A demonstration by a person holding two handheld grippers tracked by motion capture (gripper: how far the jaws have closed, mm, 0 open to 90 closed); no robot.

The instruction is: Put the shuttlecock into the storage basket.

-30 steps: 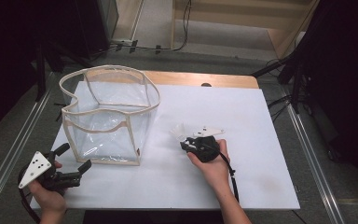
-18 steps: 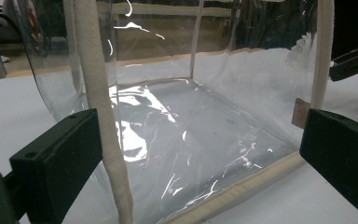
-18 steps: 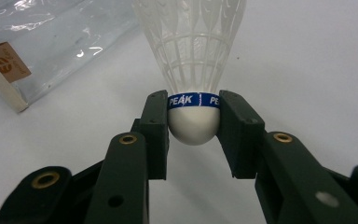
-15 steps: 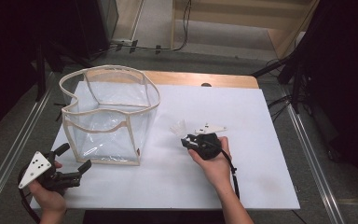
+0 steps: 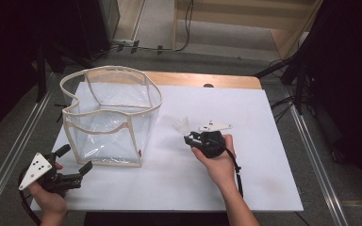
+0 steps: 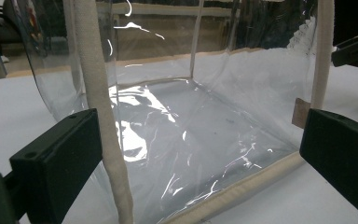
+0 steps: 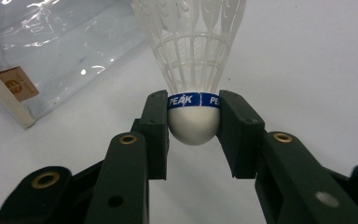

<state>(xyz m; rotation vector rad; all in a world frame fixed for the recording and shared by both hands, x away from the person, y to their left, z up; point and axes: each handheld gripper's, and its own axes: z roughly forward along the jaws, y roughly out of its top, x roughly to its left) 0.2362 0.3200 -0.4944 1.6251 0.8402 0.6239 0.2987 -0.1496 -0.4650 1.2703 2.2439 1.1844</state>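
**Kid:** What is in your right claw?

**Me:** My right claw [image 7: 193,121] is squeezing a white birdie [image 7: 193,70]. It is a shuttlecock. The two black jaws press on its round white nose, one on each side. A blue band with the word PEAK runs around it, just above the nose. The feathery skirt sticks out past the jaws, away from me.

**Kid:** Where is it on the table?

**Me:** From up high, my right claw [image 5: 192,137] is near the middle of the white table [image 5: 264,188]. The birdie [image 5: 181,125] points toward the far side and a bit to the left. I cannot tell if it touches the table.

**Kid:** And your other claw?

**Me:** My left claw [image 5: 73,165] is down at the near left corner. Its jaws are wide apart and hold nothing. It looks right at the clear bag [image 6: 205,140].

**Kid:** What bag?

**Me:** A see-through bag [image 5: 108,117] with cream trim. It stands up with its top open, on the left part of the table. It is just past my left claw. The birdie is to its right, close by but not touching. A small brown tag [image 7: 18,84] sits on its bottom corner.
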